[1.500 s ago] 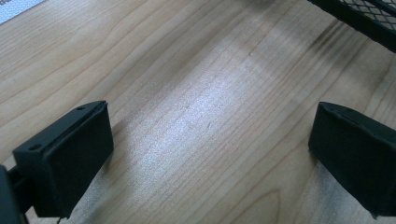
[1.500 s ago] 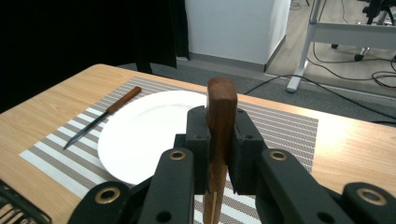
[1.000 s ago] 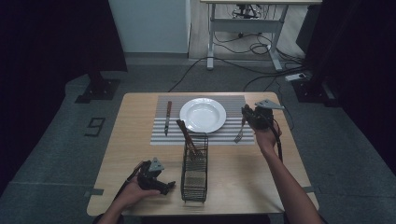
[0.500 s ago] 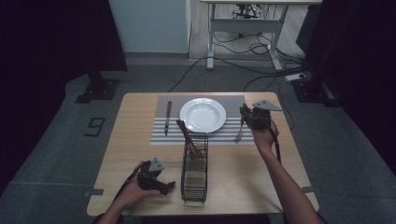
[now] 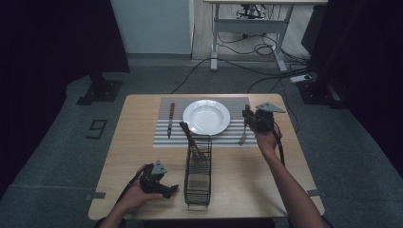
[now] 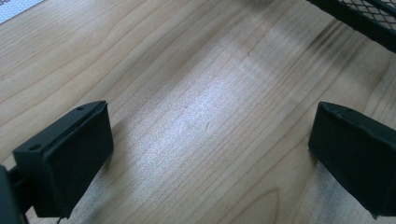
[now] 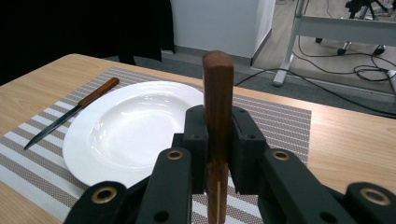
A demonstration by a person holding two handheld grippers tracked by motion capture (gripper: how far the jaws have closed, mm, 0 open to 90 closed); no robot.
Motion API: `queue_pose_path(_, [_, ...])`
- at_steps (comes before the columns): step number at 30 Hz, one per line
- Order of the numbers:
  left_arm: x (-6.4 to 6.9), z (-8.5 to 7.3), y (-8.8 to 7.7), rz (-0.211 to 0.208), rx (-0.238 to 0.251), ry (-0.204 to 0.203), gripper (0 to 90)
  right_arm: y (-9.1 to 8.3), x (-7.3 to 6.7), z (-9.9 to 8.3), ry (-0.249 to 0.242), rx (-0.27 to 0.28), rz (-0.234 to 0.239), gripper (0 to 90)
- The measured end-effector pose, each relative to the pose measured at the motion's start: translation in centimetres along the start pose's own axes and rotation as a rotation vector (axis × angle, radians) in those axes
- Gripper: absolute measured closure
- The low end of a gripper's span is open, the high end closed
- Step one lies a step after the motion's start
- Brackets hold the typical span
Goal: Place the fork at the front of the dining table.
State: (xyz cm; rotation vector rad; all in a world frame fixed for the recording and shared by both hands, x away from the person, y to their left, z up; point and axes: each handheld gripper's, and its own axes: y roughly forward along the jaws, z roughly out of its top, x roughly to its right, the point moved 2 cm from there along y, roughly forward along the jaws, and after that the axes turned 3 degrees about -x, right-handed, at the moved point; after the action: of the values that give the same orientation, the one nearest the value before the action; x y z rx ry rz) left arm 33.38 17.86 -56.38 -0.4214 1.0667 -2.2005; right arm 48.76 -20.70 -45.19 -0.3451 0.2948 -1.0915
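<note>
The right gripper [image 5: 248, 118] has its fingers clamped on the fork [image 7: 217, 93], right of the plate [image 5: 206, 116]. It seems to be setting it down; next, let go. The left gripper [image 5: 167, 188] fingers stay apart over the tabletop [image 6: 196, 93].

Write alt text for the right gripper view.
The right gripper clamps a fork's wooden handle upright between its black jaws. Behind it, a white plate sits on a striped placemat, a wooden-handled knife beside it.
</note>
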Motion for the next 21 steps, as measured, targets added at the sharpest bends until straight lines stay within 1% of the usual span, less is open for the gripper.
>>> queue_pose_path(3, [0.0,0.0,0.0,0.000,0.000,0.000,0.0,0.1,-0.1,0.0,0.001,0.000,0.001,78.9])
queue_pose_path(9, [0.0,0.0,0.0,0.000,0.000,0.000,0.0,0.7,-0.4,0.2,-0.026,-0.019,-0.005,79.2])
queue_pose_path(15, [0.0,0.0,0.0,0.000,0.001,0.000,0.0,2.1,0.2,0.8,-0.005,-0.056,-0.021,79.6])
queue_pose_path(21, [0.1,0.0,0.0,-0.001,0.000,0.002,0.0,3.2,0.8,1.0,0.015,-0.074,-0.040,79.8])
